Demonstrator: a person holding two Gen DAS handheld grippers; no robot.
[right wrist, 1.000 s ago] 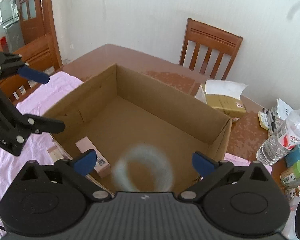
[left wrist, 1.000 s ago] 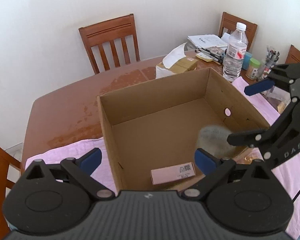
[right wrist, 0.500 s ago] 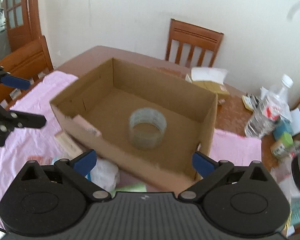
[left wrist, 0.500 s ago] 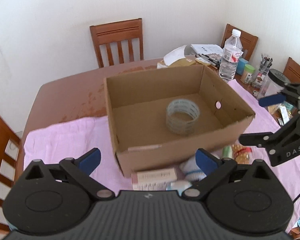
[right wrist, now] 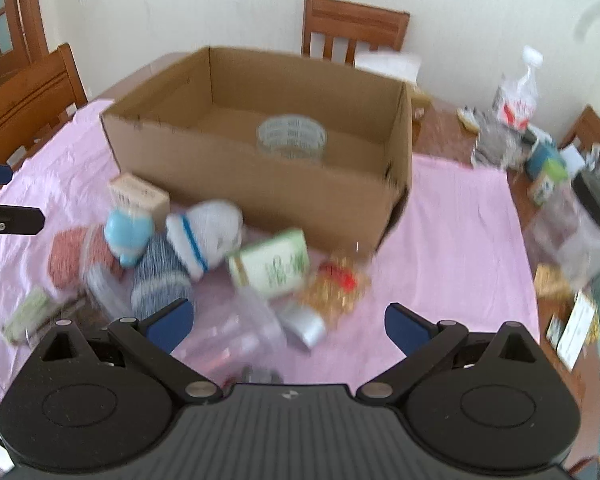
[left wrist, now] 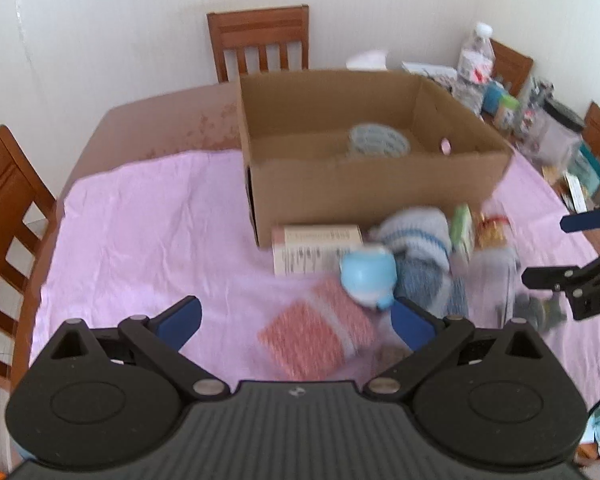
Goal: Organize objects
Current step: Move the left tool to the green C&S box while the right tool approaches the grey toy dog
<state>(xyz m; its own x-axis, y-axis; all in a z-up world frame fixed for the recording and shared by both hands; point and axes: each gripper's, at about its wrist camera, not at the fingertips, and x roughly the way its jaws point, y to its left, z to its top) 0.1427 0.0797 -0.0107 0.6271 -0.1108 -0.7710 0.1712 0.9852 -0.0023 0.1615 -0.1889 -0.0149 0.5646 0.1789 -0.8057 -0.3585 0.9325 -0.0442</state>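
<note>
An open cardboard box [left wrist: 364, 184] [right wrist: 260, 184] stands on a pink cloth, with a clear tape roll [left wrist: 378, 142] [right wrist: 292, 138] inside it. In front of the box lies a pile: a pink carton [left wrist: 316, 248], a light blue toy [left wrist: 366, 276] [right wrist: 128, 236], white and blue knitted socks [right wrist: 204, 236], a red mesh pouch [left wrist: 312, 336], a green and white carton [right wrist: 272, 266] and a gold packet [right wrist: 336, 284]. My left gripper [left wrist: 296, 316] hangs open above the pouch. My right gripper [right wrist: 288, 322] is open over the pile's near edge, empty.
Wooden chairs [left wrist: 260, 40] stand around the brown table [left wrist: 156, 124]. A water bottle [right wrist: 518, 88], jars, small cartons and papers crowd the table's right end. The pink cloth [left wrist: 140, 220] lies bare left of the box.
Both grippers have pulled back from over the box toward the table's near side. The tape roll dropped into the box and stays there. The pile in front came into view.
</note>
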